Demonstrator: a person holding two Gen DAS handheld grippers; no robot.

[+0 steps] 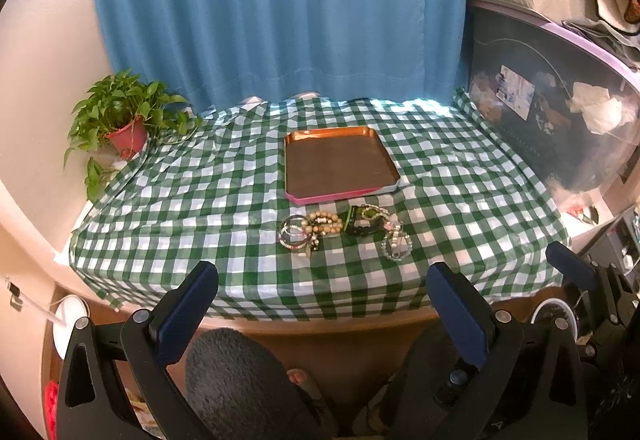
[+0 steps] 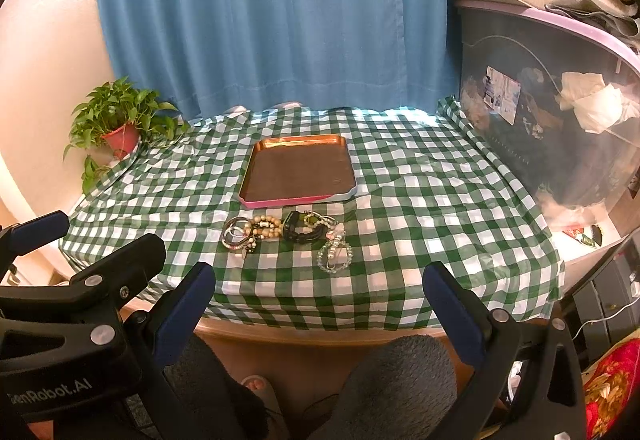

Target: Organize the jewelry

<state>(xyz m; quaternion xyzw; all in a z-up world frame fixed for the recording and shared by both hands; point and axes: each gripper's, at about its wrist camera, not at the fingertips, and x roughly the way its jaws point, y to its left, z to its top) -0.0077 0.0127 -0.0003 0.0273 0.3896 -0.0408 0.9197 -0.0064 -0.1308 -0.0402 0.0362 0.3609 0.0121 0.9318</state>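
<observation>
Green-checked cloth covers the bench (image 1: 200, 199), and the copper tray (image 1: 298, 137) on it holds nothing. The jewelry (image 1: 340, 228) lies heaped just in front of the tray. Left gripper (image 1: 320, 304) and right gripper (image 2: 320, 304) hang short of it, jaws spread. Sorting hasn't begun, I'd say; next, reach in and pinch one bracelet free.

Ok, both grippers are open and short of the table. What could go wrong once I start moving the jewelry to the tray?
The bracelets lie bunched and touching, so closing on one may drag its neighbours along. The clear bead bracelet lies flat on the loose, wrinkled tablecloth; the right gripper could pinch cloth with it. The tray has a low rim, so pieces dropped from height might bounce out.
</observation>
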